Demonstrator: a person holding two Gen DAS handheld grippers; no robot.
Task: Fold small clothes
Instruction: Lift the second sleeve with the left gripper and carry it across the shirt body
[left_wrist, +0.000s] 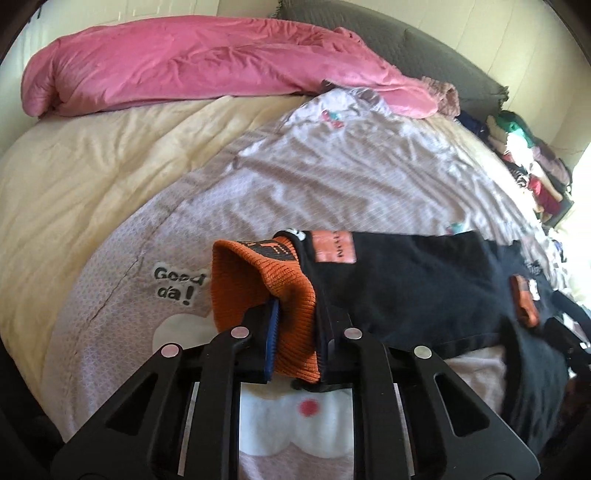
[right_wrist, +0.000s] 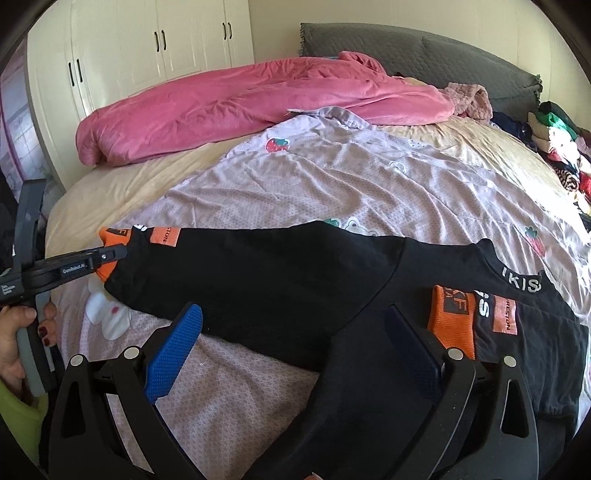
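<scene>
While the left gripper (left_wrist: 295, 332) pinches the "IKIS"-collared black top's (right_wrist: 258, 273) orange cuff (left_wrist: 266, 280), the right gripper's (right_wrist: 291, 350) jaws gape wide.

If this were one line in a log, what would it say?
left gripper: shut on orange cuff | right gripper: open over black sweatshirt

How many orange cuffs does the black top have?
2. One cuff at the outstretched sleeve's end, clamped in the left gripper; the other cuff folded onto the top's body beside the open right gripper.
</scene>
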